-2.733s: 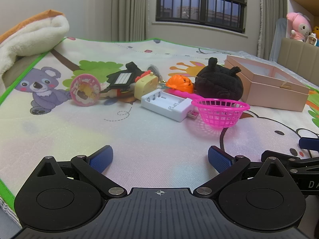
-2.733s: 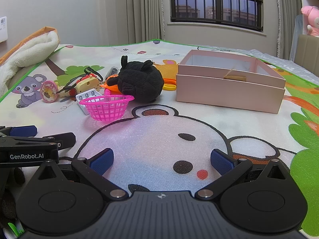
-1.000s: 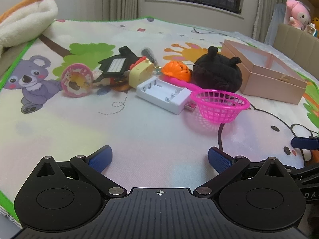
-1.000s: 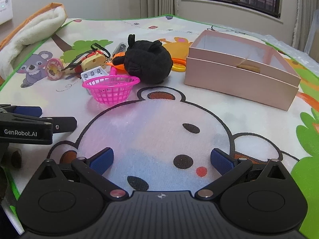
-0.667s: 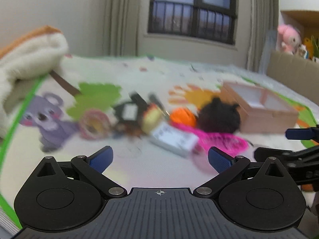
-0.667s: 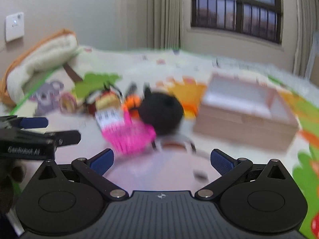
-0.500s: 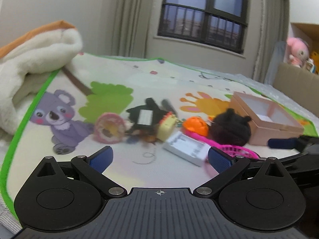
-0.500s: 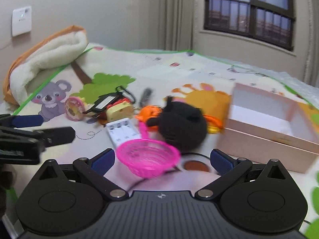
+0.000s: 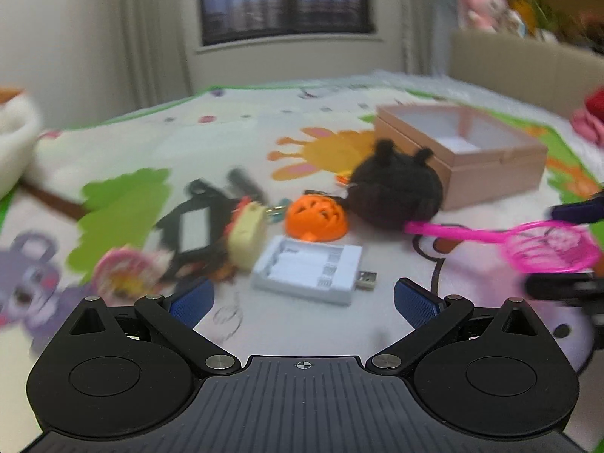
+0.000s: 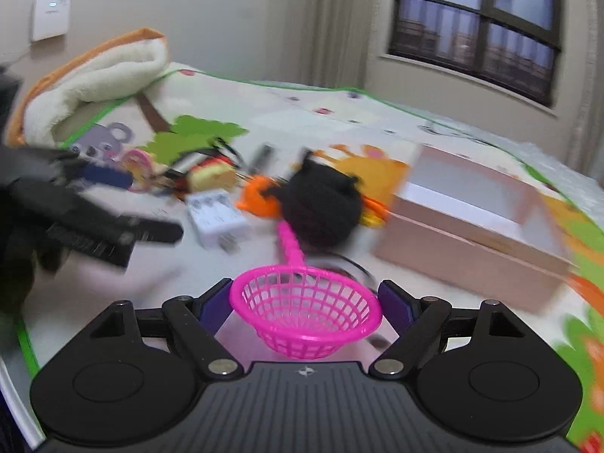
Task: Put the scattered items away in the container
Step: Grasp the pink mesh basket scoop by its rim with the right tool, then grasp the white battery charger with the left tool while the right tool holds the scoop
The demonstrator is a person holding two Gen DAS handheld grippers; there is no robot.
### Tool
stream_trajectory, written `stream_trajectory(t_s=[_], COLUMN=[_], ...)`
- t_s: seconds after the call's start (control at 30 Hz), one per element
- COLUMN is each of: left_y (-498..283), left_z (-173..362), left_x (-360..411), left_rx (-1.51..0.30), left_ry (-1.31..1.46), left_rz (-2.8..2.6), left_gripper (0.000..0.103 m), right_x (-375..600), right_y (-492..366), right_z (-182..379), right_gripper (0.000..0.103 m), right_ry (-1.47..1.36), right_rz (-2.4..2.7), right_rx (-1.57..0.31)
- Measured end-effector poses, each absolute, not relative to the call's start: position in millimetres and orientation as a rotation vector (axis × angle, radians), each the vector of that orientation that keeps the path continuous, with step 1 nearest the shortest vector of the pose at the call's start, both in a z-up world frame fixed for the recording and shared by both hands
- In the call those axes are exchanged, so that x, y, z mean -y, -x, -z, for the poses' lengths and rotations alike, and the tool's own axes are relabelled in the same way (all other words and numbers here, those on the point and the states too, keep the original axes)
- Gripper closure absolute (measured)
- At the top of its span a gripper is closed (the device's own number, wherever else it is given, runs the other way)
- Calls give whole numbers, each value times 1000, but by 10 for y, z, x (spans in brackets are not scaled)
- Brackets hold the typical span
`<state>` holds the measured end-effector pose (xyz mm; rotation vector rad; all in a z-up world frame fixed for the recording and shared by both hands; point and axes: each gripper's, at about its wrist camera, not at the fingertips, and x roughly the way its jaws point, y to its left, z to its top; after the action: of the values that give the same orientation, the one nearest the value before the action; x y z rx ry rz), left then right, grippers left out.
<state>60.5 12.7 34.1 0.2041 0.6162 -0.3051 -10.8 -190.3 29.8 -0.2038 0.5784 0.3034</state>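
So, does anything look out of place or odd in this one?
Nothing looks damaged or spilled. The toys lie scattered outside the pink box, as the task expects. The right gripper, jaws just closing, has the pink strainer bowl between them; contact is unclear.

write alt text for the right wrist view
The right tongs have just been closing around the bowl of a pink strainer. Beyond it on the play mat lie a black plush, small toys and an open pink box.

pink strainer (image 10: 305, 313) | blk plush (image 9: 396, 192) | orange pumpkin (image 9: 316, 219) | wht charger (image 9: 307, 268)
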Motion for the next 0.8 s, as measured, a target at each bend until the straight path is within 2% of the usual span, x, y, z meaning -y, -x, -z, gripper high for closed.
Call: stream_trajectory(t_s=[0.37,0.57,0.7,0.8], left_y=[-1105,-776,-443,-259], left_z=[-135,-147,-174,-211], left_x=[142,363,507,549], left_rx=[-709,-675,-670,-680], left_ry=[-330,-380,-389,-342], left_rz=[373,477,549,593], left_gripper=[0,1,11,5], right_x=[2504,2512,2494,2504], right_y=[337,351,418,497], right_z=[-251,-168,-144,-141], right_gripper=[20,20,20,20], right_ry=[110,95,97,112], right_rz=[-201,-225,-237,-254], right_rx=[-597,-605,-599,-596])
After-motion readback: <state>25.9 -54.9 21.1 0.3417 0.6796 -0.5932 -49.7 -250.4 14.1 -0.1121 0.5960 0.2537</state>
